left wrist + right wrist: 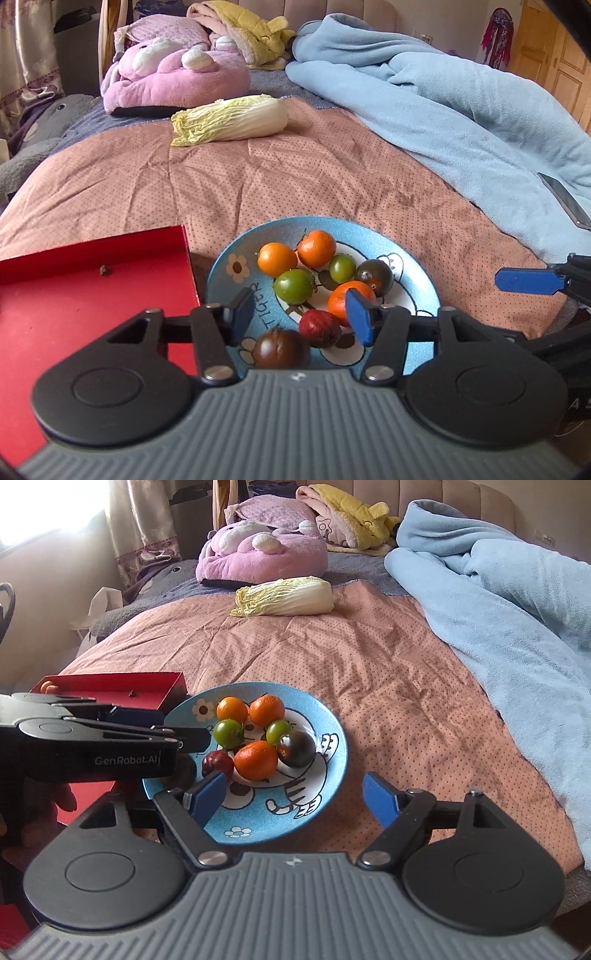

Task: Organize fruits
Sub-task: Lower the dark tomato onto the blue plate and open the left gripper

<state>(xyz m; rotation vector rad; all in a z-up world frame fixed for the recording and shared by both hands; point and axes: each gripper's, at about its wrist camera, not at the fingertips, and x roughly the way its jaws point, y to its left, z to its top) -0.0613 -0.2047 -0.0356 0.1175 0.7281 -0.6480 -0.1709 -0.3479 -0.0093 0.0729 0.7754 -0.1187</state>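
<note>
Dark brown fruit (280, 349) on the blue plate (421, 273) is sitting under the left gripper (300, 315), whose fingers are standing apart and empty, hovering for a pick toward the red tray (92, 291). From the right wrist, the right gripper (295, 799) is hanging wide and empty over the plate's near rim on the bed (388, 672); next likely calls for lowering onto one fruit and closing.

Bed (314, 177) bears plate (417, 280), red tray (92, 295), cabbage (231, 120)
</note>
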